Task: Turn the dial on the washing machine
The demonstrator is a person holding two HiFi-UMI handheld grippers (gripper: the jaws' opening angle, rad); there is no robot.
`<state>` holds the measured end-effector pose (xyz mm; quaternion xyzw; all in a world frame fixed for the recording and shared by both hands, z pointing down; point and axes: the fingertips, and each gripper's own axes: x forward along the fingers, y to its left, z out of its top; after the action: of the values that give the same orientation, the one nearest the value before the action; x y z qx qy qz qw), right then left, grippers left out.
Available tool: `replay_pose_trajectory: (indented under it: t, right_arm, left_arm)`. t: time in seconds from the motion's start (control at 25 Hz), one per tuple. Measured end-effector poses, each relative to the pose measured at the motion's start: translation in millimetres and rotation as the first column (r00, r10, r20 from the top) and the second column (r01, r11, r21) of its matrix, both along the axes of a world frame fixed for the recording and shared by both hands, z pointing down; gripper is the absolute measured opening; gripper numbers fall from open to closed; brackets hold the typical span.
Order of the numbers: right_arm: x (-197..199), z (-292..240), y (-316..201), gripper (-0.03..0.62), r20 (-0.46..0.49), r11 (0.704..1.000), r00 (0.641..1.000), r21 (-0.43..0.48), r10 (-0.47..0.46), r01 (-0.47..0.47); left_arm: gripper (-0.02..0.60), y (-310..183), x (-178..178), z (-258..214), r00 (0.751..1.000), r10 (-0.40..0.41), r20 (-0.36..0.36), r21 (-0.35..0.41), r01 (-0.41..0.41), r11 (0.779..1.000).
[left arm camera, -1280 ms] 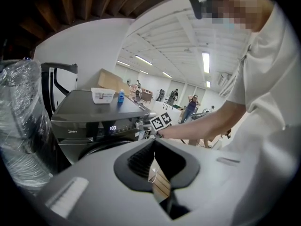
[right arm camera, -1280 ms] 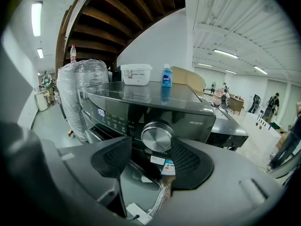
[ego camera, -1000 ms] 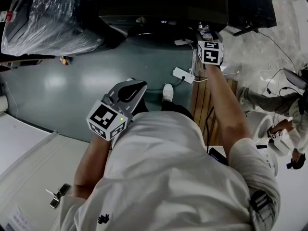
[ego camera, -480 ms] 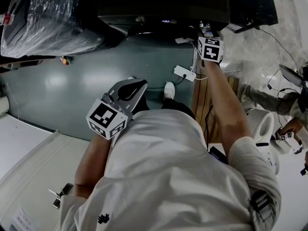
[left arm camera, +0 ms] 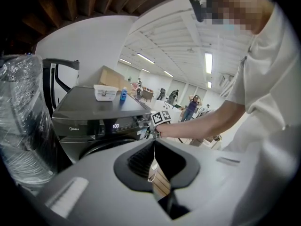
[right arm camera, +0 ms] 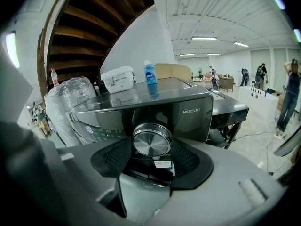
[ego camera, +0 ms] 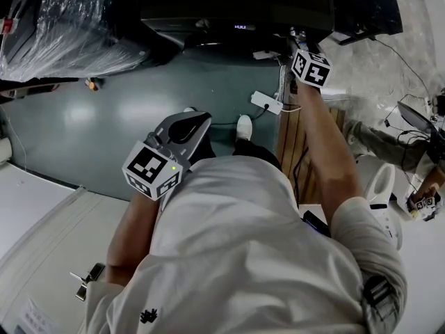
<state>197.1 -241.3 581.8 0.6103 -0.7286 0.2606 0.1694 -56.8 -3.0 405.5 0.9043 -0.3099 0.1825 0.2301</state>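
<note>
Grey-green floor (ego camera: 104, 117) below; right tongs (right arm camera: 151, 149) grip the dial (right arm camera: 151, 141) on the washer (right arm camera: 155, 102) mid-frame to twist it; left tongs (left arm camera: 154, 147), closed and empty, hang idle.

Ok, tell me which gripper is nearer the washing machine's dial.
Right. The right gripper has its jaws closed on the dial. The left gripper hangs back by the person's body, jaws shut and empty, well short of the washing machine.
</note>
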Motion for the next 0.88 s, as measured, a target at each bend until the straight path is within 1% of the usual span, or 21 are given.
replay_pose_trajectory:
  t: [0.2, 0.28, 0.44, 0.52, 0.56, 0.6, 0.68, 0.72, 0.8, 0.88]
  right_arm:
    - [2, 0, 0, 0.241, 0.092, 1.0, 0.995, 0.002, 0.027, -0.028]
    - [2, -1, 1, 0.241, 0.085, 0.999, 0.996, 0.01, 0.031, -0.032]
    - [2, -7, 5, 0.242, -0.026, 0.999, 1.0, 0.047, -0.008, 0.009]
    - [2, -9, 6, 0.242, -0.091, 0.998, 0.995, 0.06, -0.031, 0.036]
    - [1, -10, 7, 0.257, -0.134, 0.996, 0.99, 0.064, -0.047, 0.056]
    - [0, -11, 7, 0.259, -0.188, 0.994, 0.98, 0.067, -0.068, 0.082]
    - [-5, -12, 9, 0.259, -0.302, 0.989, 0.947, 0.066, -0.11, 0.136]
    - [-7, -11, 9, 0.259, -0.344, 0.986, 0.931, 0.062, -0.126, 0.157]
    - [-11, -4, 8, 0.259, -0.393, 0.982, 0.908, 0.052, -0.145, 0.18]
    - [-14, -1, 7, 0.259, -0.421, 0.982, 0.894, 0.04, -0.152, 0.186]
  left_arm:
    - [0.057, 0, -3, -1, 1.0, -0.006, -0.003, -0.002, 0.006, 1.0]
    - [0.057, 0, -4, -1, 1.0, -0.005, 0.0, -0.001, 0.005, 1.0]
    - [0.057, 1, -4, -1, 1.0, -0.005, -0.001, 0.001, 0.005, 1.0]
    - [0.057, 1, -4, 0, 1.0, -0.003, -0.001, 0.001, 0.003, 1.0]
    - [0.057, 1, -3, 0, 1.0, -0.002, -0.002, 0.0, 0.002, 1.0]
    - [0.057, 1, -3, 0, 1.0, -0.001, -0.004, -0.001, 0.001, 1.0]
    - [0.057, 2, -2, 1, 1.0, 0.001, -0.005, -0.002, -0.001, 1.0]
    - [0.057, 3, -2, 1, 1.0, 0.001, -0.004, -0.003, -0.001, 1.0]
    - [0.057, 5, -2, 0, 1.0, 0.001, -0.004, -0.003, -0.001, 1.0]
    - [0.057, 6, -2, 1, 1.0, 0.003, -0.003, -0.004, -0.003, 1.0]
